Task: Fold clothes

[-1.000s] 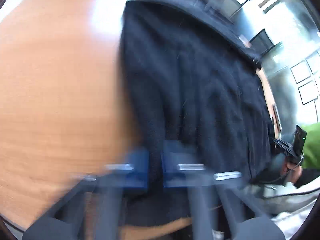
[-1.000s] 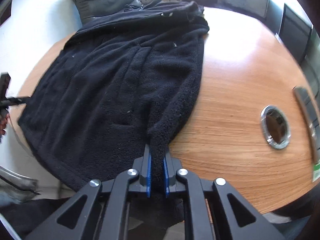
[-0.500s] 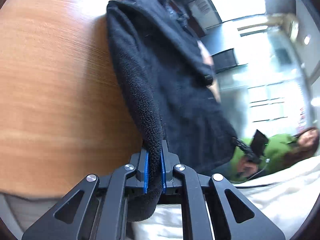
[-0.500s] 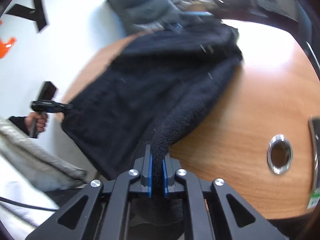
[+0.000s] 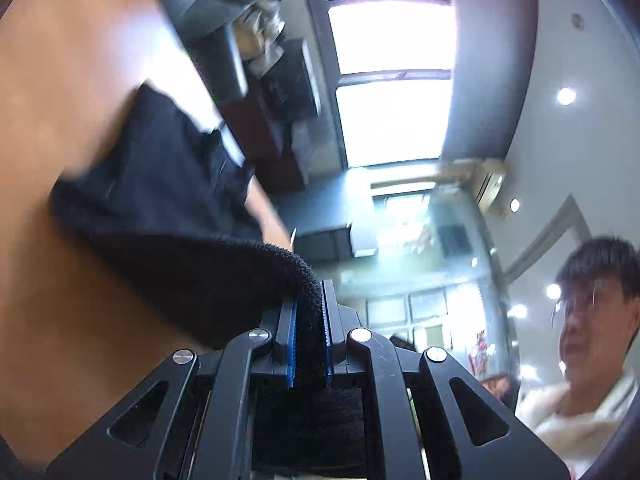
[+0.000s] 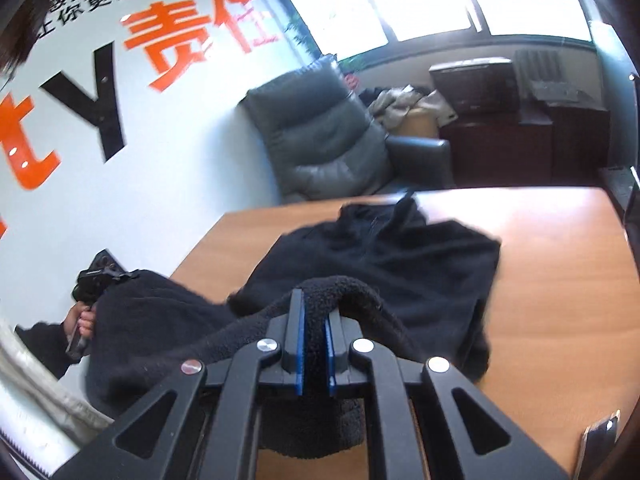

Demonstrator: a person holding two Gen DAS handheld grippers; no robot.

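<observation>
A black fleece jacket point(image 6: 400, 264) lies partly on the wooden table point(image 6: 560, 280), with its near hem lifted off the top. My right gripper point(image 6: 314, 316) is shut on the hem's thick edge. My left gripper point(image 5: 309, 304) is shut on another part of the same jacket point(image 5: 160, 200), raised and tilted toward the ceiling. In the right wrist view the left gripper point(image 6: 96, 276) shows at far left in a hand, with fleece draped by it.
A grey leather armchair point(image 6: 320, 136) stands behind the table against the white wall with orange lettering. Dark cabinets point(image 6: 520, 148) and a pile of clothes point(image 6: 408, 104) are at the back. A person's face point(image 5: 592, 312) is at right in the left wrist view.
Both grippers have risen and moved forward over the table, carrying the hem up. The jacket, flat a second ago, now bunches toward the far end.
</observation>
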